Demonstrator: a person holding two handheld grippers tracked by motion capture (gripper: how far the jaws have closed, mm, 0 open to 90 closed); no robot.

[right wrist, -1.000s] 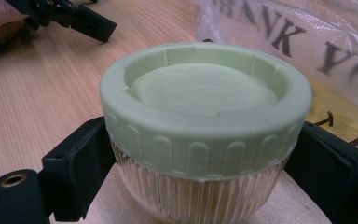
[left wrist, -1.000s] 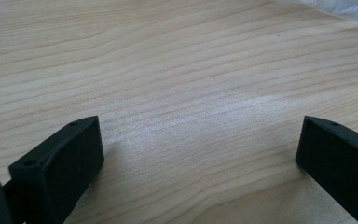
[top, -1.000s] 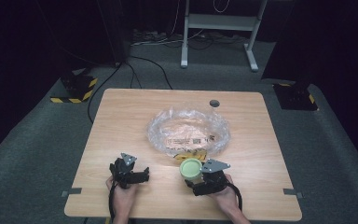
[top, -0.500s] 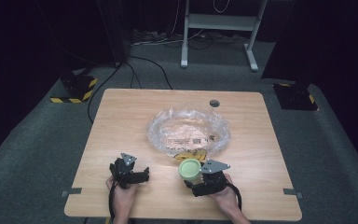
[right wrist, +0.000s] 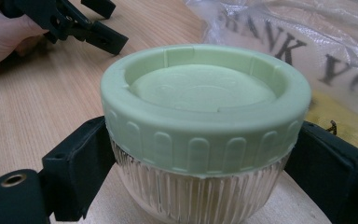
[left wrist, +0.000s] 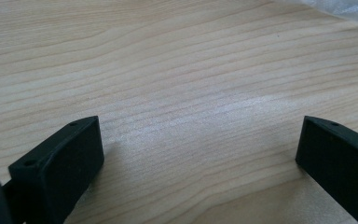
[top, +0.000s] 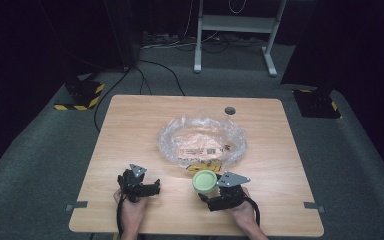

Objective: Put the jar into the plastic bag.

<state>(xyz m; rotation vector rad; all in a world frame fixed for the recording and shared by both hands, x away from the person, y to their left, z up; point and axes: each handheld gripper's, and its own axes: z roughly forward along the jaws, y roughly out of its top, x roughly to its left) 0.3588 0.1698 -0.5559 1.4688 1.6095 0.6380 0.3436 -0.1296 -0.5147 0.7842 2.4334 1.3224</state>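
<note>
A ribbed clear jar with a pale green lid [top: 204, 181] [right wrist: 205, 98] stands upright on the wooden table [top: 130, 125] near its front edge. My right gripper [top: 206, 189] [right wrist: 205, 156] is shut on the jar, one jaw pressed to each side of the glass below the lid. My left gripper [top: 154, 187] [left wrist: 200, 135] rests low over bare wood to the jar's left, open, with nothing between its jaws. It also appears in the right gripper view [right wrist: 81, 21], held by a hand [right wrist: 4, 32].
A crumpled clear plastic bag [top: 202, 142] [right wrist: 307, 42] [left wrist: 335, 7] with printed lettering lies mid-table just beyond the jar. A yellow item [top: 202, 165] [right wrist: 335, 116] lies at its near edge. A round cable hole [top: 230, 110] sits at the far side.
</note>
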